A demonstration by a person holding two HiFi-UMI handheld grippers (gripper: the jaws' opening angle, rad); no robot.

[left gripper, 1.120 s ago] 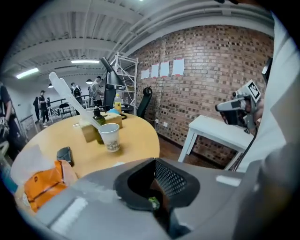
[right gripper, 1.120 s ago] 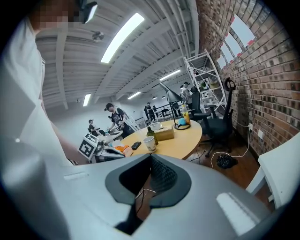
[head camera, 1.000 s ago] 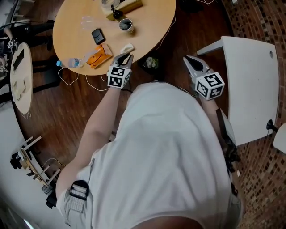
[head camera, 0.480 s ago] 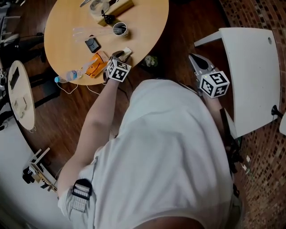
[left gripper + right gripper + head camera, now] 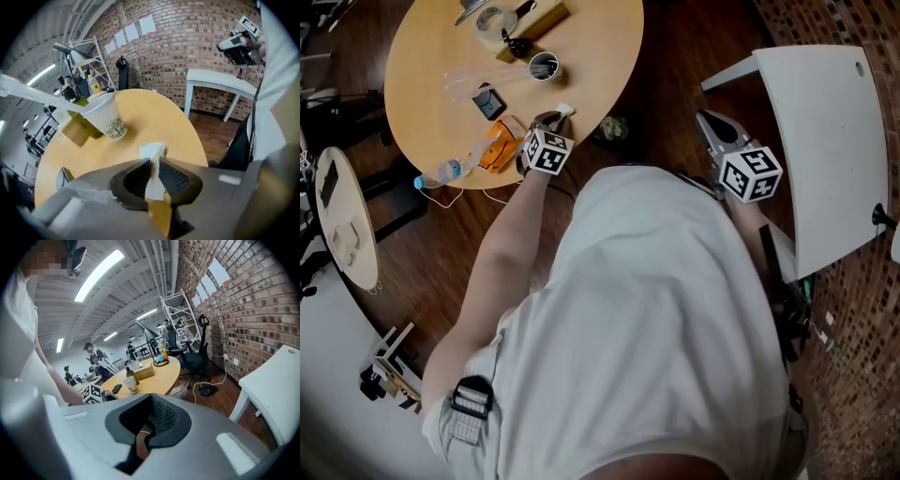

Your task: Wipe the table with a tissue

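- L gripper (image 5: pixel 153 164): jaws just closing, now clamp the white paper tissue (image 5: pixel 153 151) over the round pale-wood table (image 5: pixel 159 117) edge.
- R gripper (image 5: pixel 143 434): jaws together, empty.
- Risk: thin pinch, so tissue slips if you rub hard.

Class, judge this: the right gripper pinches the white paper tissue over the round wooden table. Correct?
Not quite: the left gripper, whose jaws have just been closing, pinches the white paper tissue over the round wooden table; the left gripper view shows it.
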